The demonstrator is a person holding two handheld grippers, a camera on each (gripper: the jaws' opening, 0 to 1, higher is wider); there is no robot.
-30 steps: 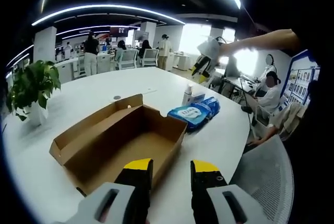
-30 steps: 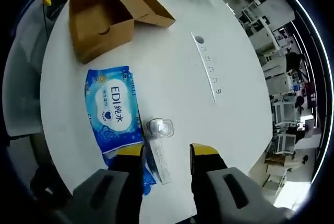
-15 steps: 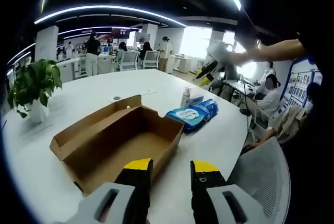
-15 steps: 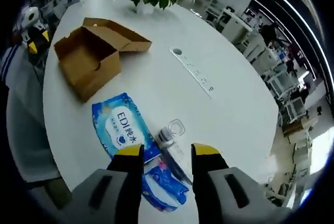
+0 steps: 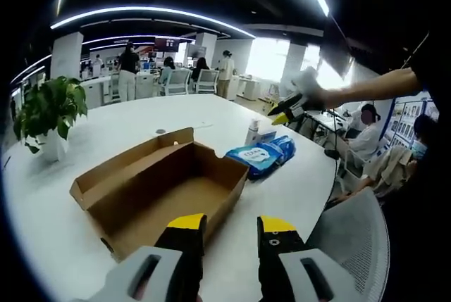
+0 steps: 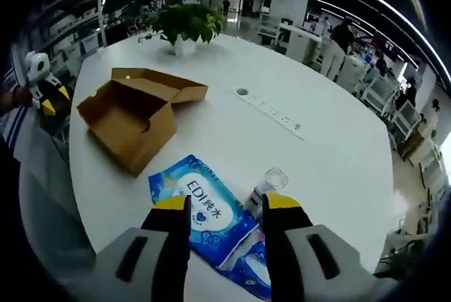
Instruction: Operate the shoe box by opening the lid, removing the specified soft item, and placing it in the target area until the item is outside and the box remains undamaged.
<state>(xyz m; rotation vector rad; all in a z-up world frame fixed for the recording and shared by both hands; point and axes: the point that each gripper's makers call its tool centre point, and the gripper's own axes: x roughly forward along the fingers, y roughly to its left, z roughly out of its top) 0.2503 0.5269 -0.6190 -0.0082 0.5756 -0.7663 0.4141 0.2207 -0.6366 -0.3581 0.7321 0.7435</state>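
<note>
An open brown shoe box [image 5: 162, 182] lies on the round white table, lid flap folded back, and its inside looks bare. Just right of it lie two blue wipe packs [image 5: 261, 153]. My left gripper [image 5: 231, 226] hovers open in front of the box's near corner, holding nothing. My right gripper [image 5: 287, 110] is held in a hand above the packs. In the right gripper view my right gripper [image 6: 225, 207] stands open over the nearer wipe pack [image 6: 211, 207], apart from it. There the box [image 6: 130, 115] sits to the left, with my left gripper [image 6: 42, 91] beyond it.
A small clear bottle [image 6: 264, 184] stands beside the packs. A potted plant [image 6: 184, 24] sits at the table's far side, and a power strip [image 6: 271, 112] is set into the middle. A grey mesh chair [image 5: 352, 246] stands at the table edge. People sit at desks around.
The right gripper's camera has swung from looking straight down to a lower, more level view across the table. Box, packs and bottle lie where they were. The left gripper has barely moved.
</note>
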